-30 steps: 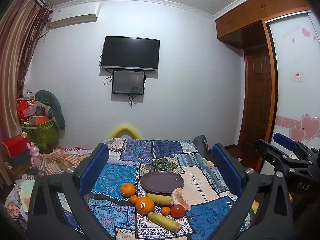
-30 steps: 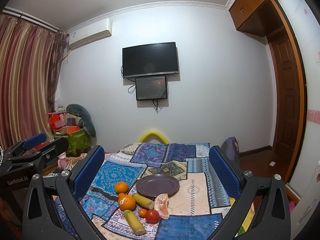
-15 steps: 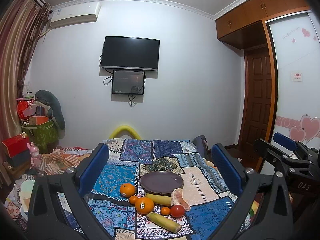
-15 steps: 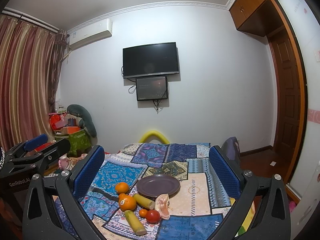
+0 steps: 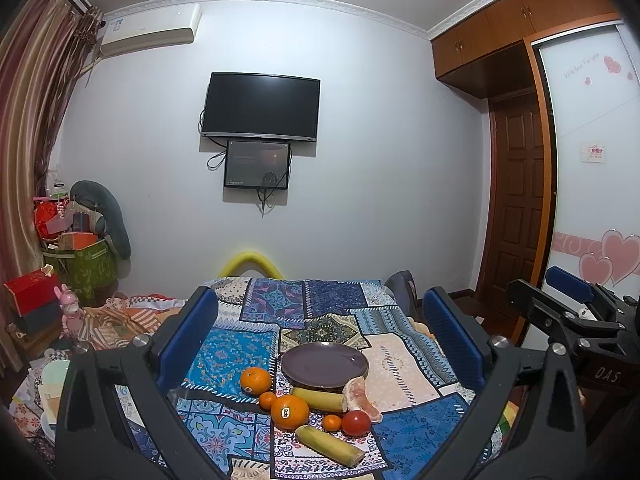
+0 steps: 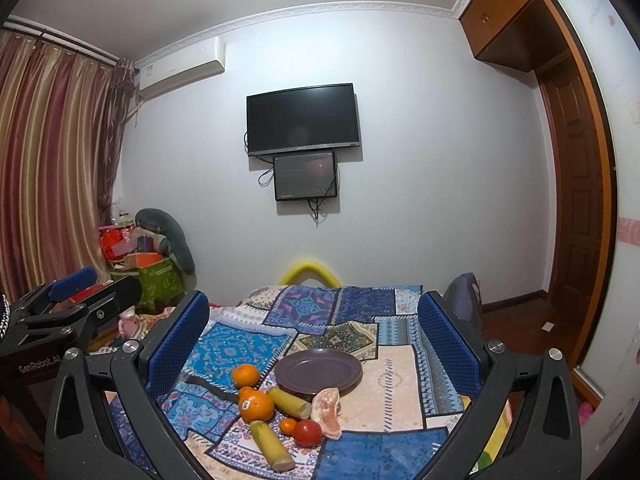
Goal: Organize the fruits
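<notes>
Left wrist view looks between the spread fingers of the left gripper point(image 5: 320, 332), which hangs above the table with nothing between its blue pads point(image 5: 188, 336). On the patchwork cloth point(image 5: 228, 356) lies a dark plate point(image 5: 324, 363), bare. The fruit sits in a cluster just in front of the plate: one orange point(image 5: 255, 381) to its left, a stickered orange point(image 5: 289, 412) nearer the camera with a small mandarin point(image 5: 267, 400) touching it, a banana piece point(image 5: 318, 399) against the plate's front rim, a pomelo segment point(image 5: 360, 394) to the right, a tomato point(image 5: 356, 423) beside a second mandarin point(image 5: 332, 423), and a second banana piece point(image 5: 330, 445) closest of all. The right gripper point(image 5: 568, 312) shows at the right edge of this view, apart from the fruit. Right wrist view shows the right gripper's own fingers point(image 6: 176, 344) also spread wide and holding nothing, the same fruit between them below. A TV point(image 6: 303, 119) hangs on the far wall.
</notes>
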Motion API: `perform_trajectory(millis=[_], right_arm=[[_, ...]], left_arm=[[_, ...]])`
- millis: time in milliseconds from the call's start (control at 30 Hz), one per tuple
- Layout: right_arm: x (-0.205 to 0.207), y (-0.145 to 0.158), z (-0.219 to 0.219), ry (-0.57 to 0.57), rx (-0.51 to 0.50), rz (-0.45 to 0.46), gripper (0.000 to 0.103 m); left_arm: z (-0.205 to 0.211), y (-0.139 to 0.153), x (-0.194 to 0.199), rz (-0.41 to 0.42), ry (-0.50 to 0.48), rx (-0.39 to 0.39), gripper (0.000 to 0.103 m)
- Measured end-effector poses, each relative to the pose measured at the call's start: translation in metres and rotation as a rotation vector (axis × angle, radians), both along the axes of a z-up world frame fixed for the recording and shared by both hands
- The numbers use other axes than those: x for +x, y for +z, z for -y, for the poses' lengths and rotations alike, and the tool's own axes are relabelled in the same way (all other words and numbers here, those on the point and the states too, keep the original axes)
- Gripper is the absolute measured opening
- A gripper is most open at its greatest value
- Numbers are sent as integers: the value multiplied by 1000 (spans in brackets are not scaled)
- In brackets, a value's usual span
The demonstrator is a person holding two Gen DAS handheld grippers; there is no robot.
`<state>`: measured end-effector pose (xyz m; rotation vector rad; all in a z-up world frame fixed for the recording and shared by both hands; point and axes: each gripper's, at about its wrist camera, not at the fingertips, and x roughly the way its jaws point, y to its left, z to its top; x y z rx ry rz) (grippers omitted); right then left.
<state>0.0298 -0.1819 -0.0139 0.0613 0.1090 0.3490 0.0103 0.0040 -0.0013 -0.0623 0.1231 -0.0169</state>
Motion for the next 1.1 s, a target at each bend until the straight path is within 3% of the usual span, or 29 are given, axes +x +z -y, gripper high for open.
perform_trajectory(millis=[300, 567, 1100], right_arm=[[13, -5, -4, 16, -19, -7, 103], [54, -26, -9, 33, -63, -97, 102], [133, -93, -10, 108, -162, -390, 51]], left_arm=[[-4, -9, 18, -30, -10, 1, 103], [-24, -29, 51, -108, 33, -22, 103], [-60, -114, 157, -432, 56, 1, 58]])
